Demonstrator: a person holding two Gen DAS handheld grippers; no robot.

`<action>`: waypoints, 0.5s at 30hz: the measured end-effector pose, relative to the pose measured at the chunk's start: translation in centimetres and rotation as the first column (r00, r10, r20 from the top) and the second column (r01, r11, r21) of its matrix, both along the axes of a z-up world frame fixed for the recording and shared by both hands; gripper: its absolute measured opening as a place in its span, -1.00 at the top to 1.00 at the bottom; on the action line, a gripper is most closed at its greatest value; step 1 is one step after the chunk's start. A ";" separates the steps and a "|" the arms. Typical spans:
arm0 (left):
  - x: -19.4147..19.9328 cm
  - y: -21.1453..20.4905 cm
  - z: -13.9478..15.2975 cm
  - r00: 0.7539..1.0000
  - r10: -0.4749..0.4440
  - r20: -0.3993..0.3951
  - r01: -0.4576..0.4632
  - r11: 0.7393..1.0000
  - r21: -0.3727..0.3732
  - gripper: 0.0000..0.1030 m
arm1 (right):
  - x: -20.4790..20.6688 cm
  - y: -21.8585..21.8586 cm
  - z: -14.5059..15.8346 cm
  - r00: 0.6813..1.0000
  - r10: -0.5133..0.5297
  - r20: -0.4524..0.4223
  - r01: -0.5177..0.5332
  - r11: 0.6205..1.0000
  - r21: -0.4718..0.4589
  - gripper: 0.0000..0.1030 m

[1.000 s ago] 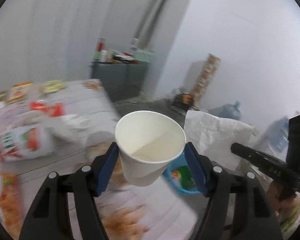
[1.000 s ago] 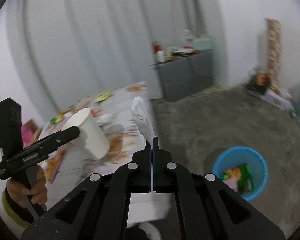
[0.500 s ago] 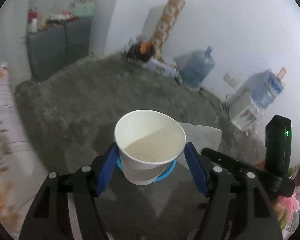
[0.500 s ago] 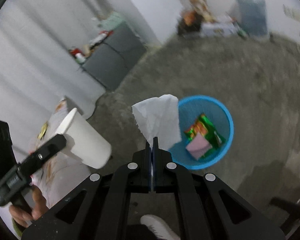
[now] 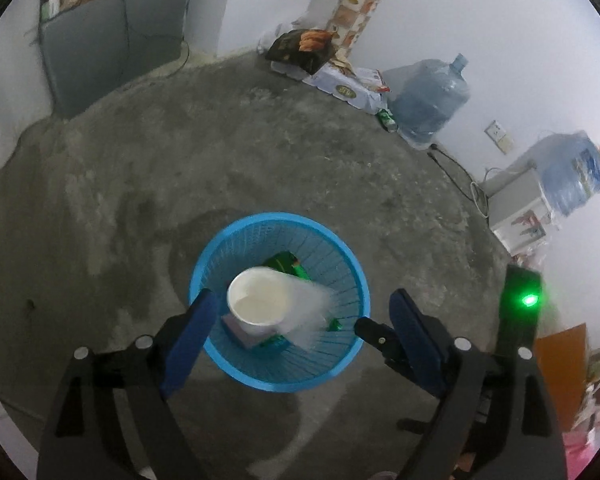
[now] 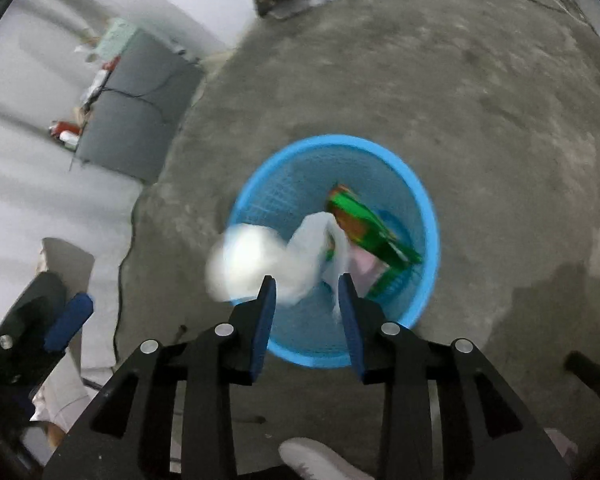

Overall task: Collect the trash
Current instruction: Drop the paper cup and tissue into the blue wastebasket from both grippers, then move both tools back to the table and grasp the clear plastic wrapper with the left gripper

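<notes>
As both tools open, cup (image 5: 260,300), tissue (image 6: 320,248) over blue basket (image 5: 216,256)

We see the basket (image 5: 278,384) on the floor (image 5: 180,184) at lower middle, the cup (image 5: 260,302) and wrappers (image 5: 286,262) in it, water bottles (image 5: 432,98) at upper right, the cabinet (image 5: 112,40) at upper left.

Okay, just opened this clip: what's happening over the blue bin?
A person holds two grippers above the blue basket on the concrete floor. The left gripper is opening and the white paper cup is free of its pads, dropping into the basket. The right gripper is opening too, and the white tissue falls in beside a green wrapper.
</notes>
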State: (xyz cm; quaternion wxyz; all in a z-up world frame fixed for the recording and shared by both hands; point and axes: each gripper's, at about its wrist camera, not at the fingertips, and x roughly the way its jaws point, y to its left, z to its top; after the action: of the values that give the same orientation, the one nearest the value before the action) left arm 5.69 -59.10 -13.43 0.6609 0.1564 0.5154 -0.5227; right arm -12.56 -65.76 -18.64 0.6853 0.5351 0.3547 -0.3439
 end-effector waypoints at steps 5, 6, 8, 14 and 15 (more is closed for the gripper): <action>-0.1 2.0 2.2 0.999 -0.019 0.025 0.021 0.997 -0.069 -0.66 | -1.0 1.3 1.8 1.000 0.020 -0.024 -0.021 0.997 -0.070 0.20; 0.0 2.6 3.0 0.999 -0.019 0.027 0.022 0.996 -0.091 -0.66 | -1.0 1.6 2.4 0.999 0.030 -0.029 -0.032 0.995 -0.091 0.17; 0.1 3.8 4.4 1.000 -0.011 0.020 0.013 0.992 -0.123 -0.66 | -0.9 2.1 3.7 0.998 0.048 -0.046 -0.054 0.990 -0.132 0.07; 0.3 9.3 10.2 0.997 0.044 0.061 -0.027 0.967 -0.252 -0.76 | 0.1 4.7 9.5 0.988 0.115 -0.107 -0.143 0.938 -0.314 -0.43; 0.3 10.6 11.1 0.996 0.046 0.071 -0.025 0.963 -0.267 -0.77 | 0.5 5.2 10.4 0.985 0.131 -0.112 -0.162 0.925 -0.343 -0.50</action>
State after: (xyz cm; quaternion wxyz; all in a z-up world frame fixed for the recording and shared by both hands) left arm 6.03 -48.53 -2.32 0.7044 0.0771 0.4176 -0.5688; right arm -12.08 -60.60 -8.21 0.7773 0.3610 0.3562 -0.3723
